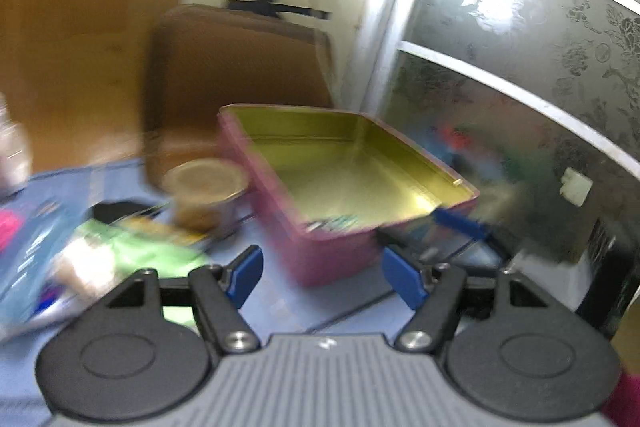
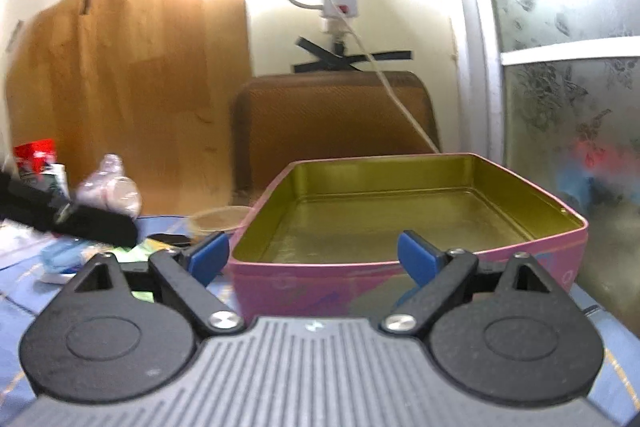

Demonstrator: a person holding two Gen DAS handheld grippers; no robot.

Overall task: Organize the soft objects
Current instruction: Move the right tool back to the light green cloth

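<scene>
An open pink tin (image 2: 400, 283) with a gold interior sits on the blue-covered desk (image 1: 280, 307), empty in the right wrist view. The right claw (image 2: 316, 255) stands wide before the tin's near wall, holding nothing. The left claw (image 1: 322, 277) is open at the tin's corner, also empty. Left of the tin lie a green packet (image 1: 136, 247), a lidded cup (image 1: 204, 191) and a black soft item (image 2: 80, 217).

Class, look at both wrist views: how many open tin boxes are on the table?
1. The pink tin box, gold inside, stands on the blue cloth straight ahead of the right gripper and in front of the left gripper. Others could be hidden outside these views.
</scene>
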